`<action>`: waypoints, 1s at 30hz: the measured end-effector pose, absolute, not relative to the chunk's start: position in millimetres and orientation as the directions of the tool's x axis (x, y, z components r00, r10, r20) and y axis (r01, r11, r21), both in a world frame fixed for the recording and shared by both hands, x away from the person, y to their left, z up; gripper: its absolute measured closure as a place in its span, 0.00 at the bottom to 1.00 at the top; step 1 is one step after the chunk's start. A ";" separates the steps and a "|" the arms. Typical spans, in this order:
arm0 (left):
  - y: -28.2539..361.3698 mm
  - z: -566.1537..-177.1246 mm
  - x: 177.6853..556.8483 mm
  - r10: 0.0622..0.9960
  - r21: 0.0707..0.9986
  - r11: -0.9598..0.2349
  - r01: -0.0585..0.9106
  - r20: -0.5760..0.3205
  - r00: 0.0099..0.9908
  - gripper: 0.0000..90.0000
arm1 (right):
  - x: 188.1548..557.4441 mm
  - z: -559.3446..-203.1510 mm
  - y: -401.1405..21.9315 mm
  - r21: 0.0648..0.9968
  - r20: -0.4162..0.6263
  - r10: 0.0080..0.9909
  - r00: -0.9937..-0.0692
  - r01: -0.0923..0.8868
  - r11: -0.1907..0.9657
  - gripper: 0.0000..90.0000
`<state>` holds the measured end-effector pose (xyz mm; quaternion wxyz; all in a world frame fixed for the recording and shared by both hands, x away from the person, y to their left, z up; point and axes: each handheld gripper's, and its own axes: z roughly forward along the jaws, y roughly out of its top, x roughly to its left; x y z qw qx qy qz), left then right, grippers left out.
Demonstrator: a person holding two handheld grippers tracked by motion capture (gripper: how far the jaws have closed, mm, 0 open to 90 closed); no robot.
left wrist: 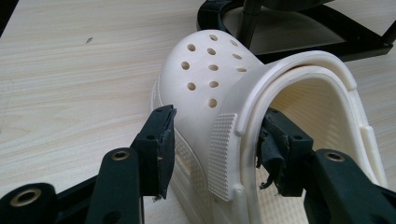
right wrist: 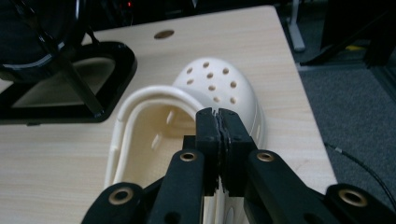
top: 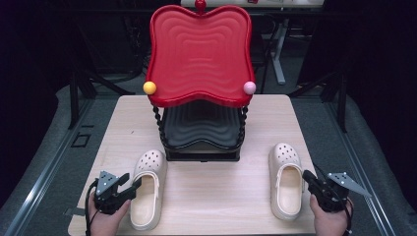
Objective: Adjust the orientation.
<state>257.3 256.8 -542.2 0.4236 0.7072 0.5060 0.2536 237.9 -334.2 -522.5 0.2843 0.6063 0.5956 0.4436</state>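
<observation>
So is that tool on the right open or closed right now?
Closed. In its own view the right tool's two black jaws meet with no gap, nothing between them, just above the cream clog's rim.

The rack (top: 201, 132) stands mid-table, its red tray (top: 199, 54) overhanging the black one. Bare table (top: 216, 191) lies open between the left clog (top: 147, 189) and right clog (top: 285, 179). Each clog sits near a rack corner, with narrow gaps there.
</observation>
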 end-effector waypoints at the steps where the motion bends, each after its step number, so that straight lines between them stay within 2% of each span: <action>1: 256.8 -542.3 257.3 0.930 0.856 -0.129 0.501 -0.071 0.360 0.54 | 240.9 -526.5 -333.8 0.865 0.199 0.975 -0.097 0.486 -0.128 0.97; 5: 257.0 -542.4 257.3 0.930 0.856 -0.128 0.501 -0.072 0.360 0.54 | 240.7 -525.8 -334.2 0.866 0.189 0.977 -0.094 0.486 -0.120 0.95; 7: 257.0 -542.2 257.2 0.930 0.856 -0.129 0.501 -0.071 0.360 0.54 | 238.6 -524.1 -331.4 0.876 0.163 0.982 -0.092 0.472 -0.101 0.88; 14: 257.1 -542.3 257.3 0.930 0.856 -0.128 0.502 -0.072 0.360 0.54 | 239.5 -526.1 -323.7 0.877 0.043 0.995 -0.091 0.481 0.006 0.77; 23: 257.1 -542.3 257.3 0.930 0.855 -0.128 0.502 -0.073 0.361 0.54 | 246.8 -531.8 -312.7 0.854 -0.054 0.996 -0.070 0.514 0.082 0.79; 30: 257.0 -542.2 257.3 0.930 0.855 -0.127 0.502 -0.073 0.360 0.54 | 247.2 -529.2 -313.9 0.847 -0.026 0.997 -0.073 0.527 0.061 0.82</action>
